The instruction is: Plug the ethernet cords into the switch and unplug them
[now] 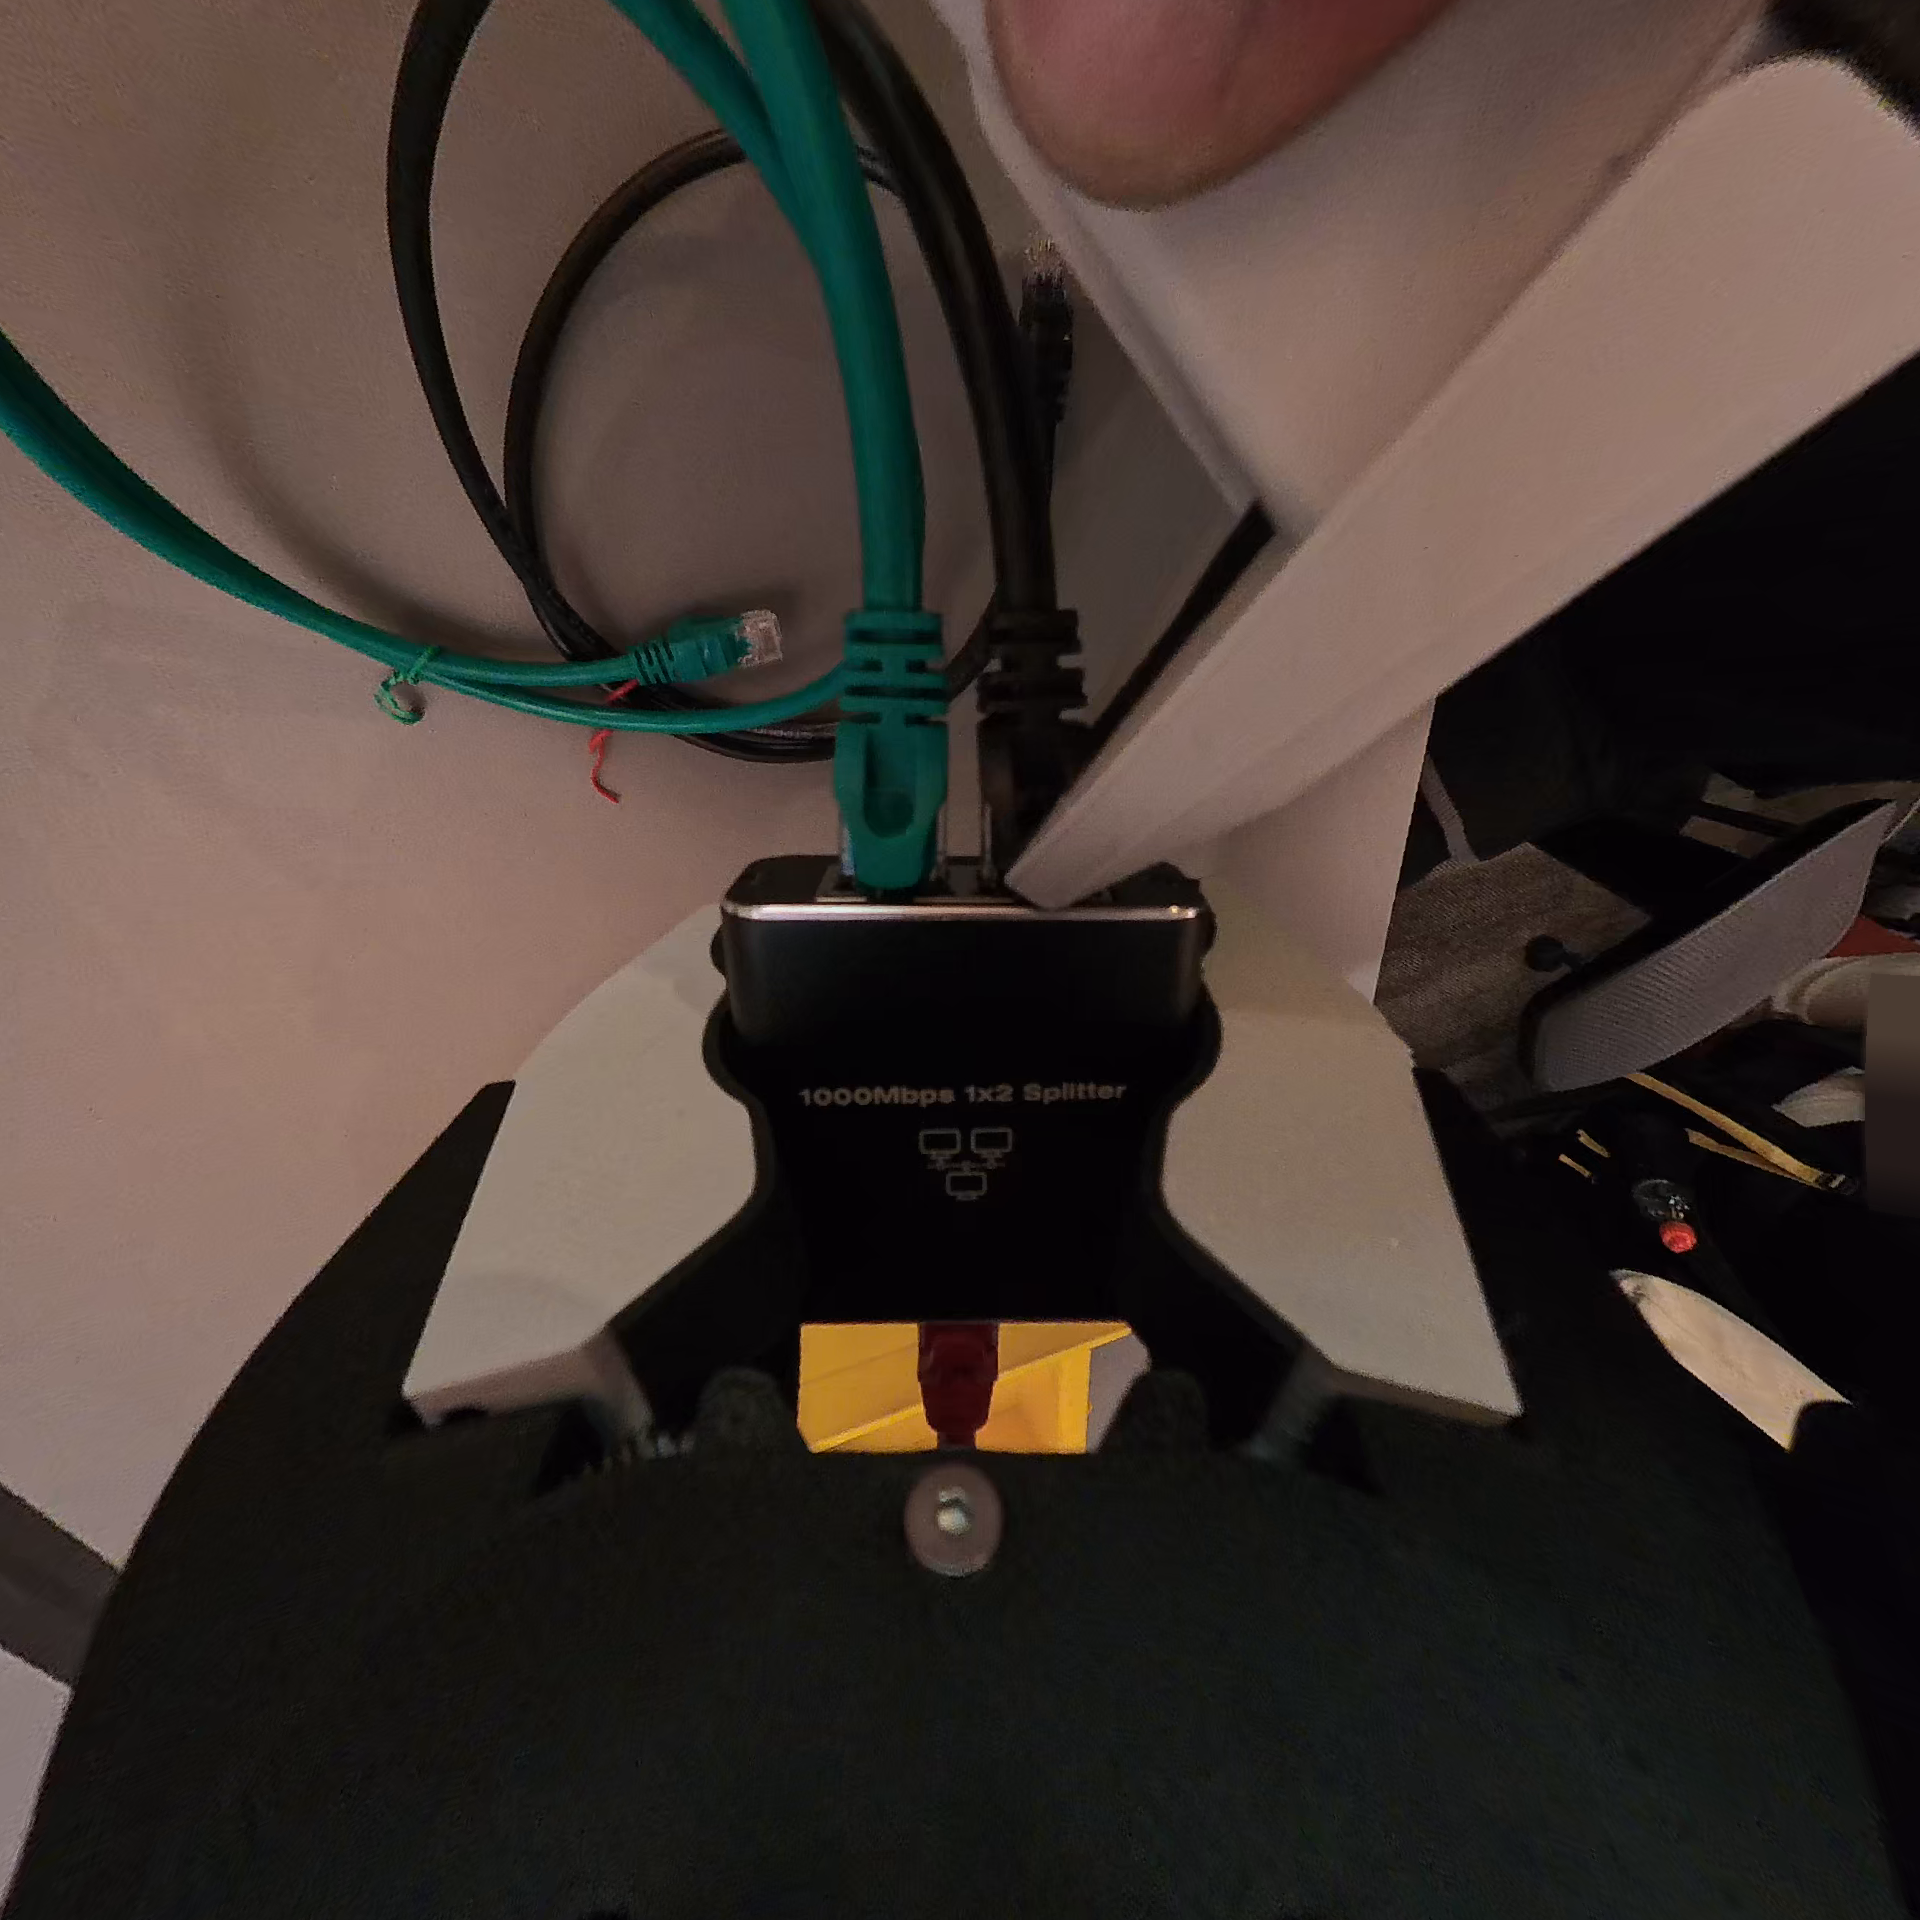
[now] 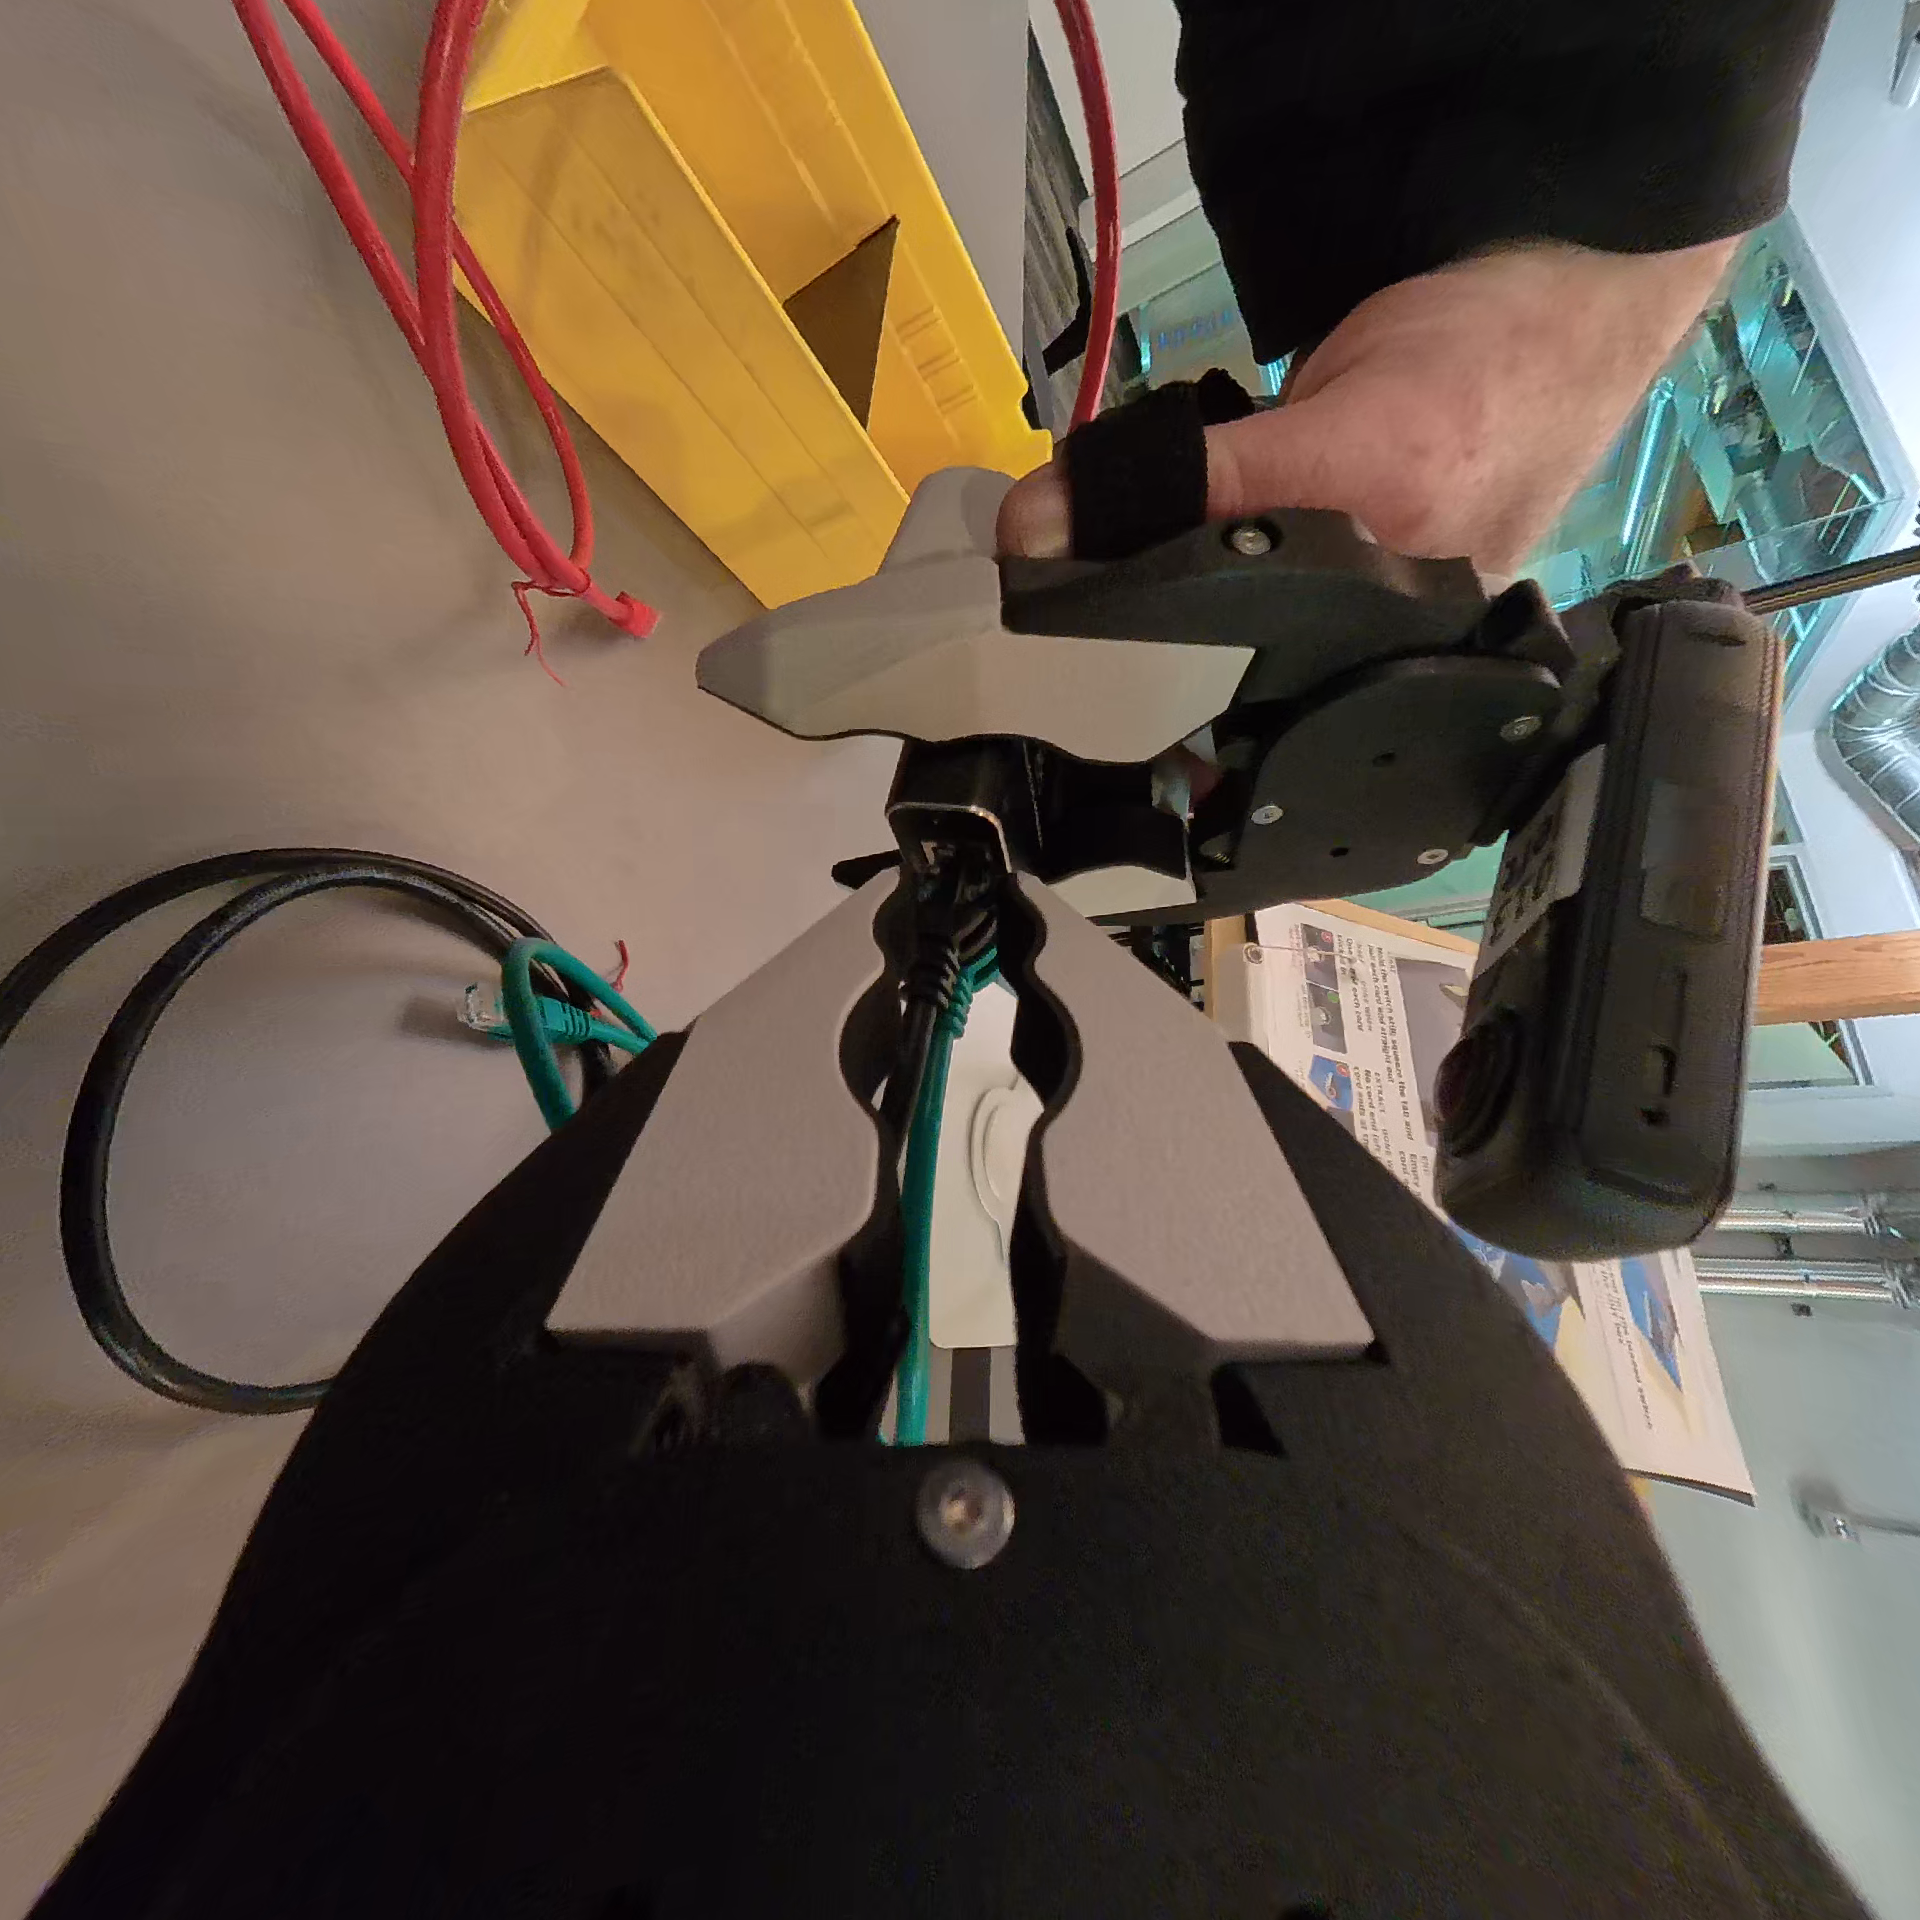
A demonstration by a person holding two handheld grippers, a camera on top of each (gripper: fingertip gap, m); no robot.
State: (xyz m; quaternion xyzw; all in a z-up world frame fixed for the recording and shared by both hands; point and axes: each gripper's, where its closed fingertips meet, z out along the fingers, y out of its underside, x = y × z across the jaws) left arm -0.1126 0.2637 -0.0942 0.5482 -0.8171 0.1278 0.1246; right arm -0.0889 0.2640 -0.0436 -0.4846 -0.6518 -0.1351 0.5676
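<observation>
Now the left gripper (image 1: 966, 997) is clamped on the black switch (image 1: 961, 1049), with green cord (image 1: 891, 769) and black cord (image 1: 1029, 686) plugged in. Right gripper (image 2: 945, 935) closes around the black plug. Behind, a yellow bin (image 2: 727, 312) appears empty.

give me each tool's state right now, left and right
Left tool: closed on the black switch.
Right tool: closed around the black cord plug at the switch's port.
</observation>
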